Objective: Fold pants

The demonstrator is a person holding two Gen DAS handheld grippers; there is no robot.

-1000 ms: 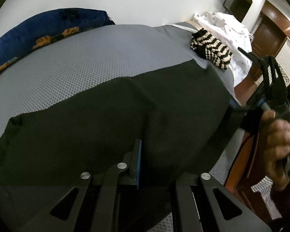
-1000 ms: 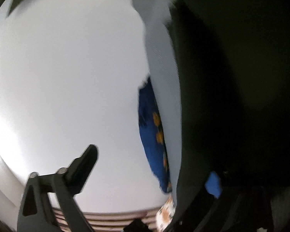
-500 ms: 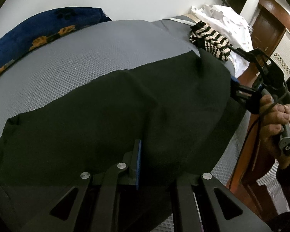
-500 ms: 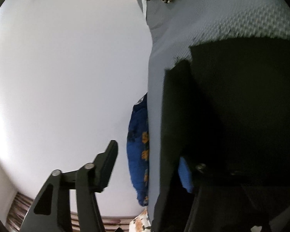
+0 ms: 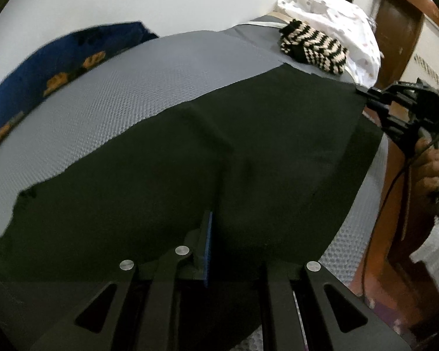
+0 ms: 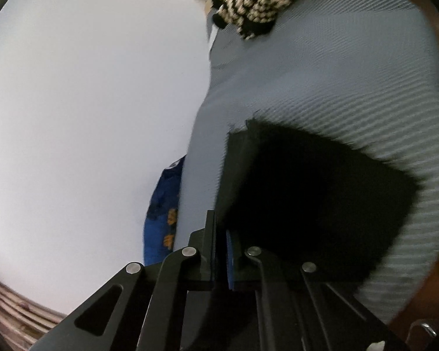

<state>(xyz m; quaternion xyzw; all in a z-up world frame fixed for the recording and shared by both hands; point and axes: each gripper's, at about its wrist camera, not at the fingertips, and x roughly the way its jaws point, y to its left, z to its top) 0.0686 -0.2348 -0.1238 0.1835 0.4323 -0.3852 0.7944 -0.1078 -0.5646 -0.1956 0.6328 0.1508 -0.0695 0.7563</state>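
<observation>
**Both grippers pinched on the black pants**

You had the black pants spread across the grey textured bed cover, reaching from the near edge toward the far right corner of the bed.

Your left gripper was clamped at the near hem: the blue pad on its left finger sat flat against the dark cloth, no gap showed between the jaws, and the fabric rose in a slight ridge straight ahead of the tips. It pointed steeply down at the bed.

Your right gripper had just been closing, and in its own view the jaws stood almost together with a fold of the pants caught between the black finger and the blue pad. The cloth ran off to the right of the tips as a thick dark flap lying over the grey cover. From the left wrist view that same gripper met the far right corner of the pants, with your right hand wrapped around its handle and a thin cable hanging below.

A black-and-cream striped knit lay beyond the pants near the far corner, apart from them, beside a white spotted cloth. A blue pillow with orange figures lined the wall side.

No brand, label or writing was readable on anything.
</observation>
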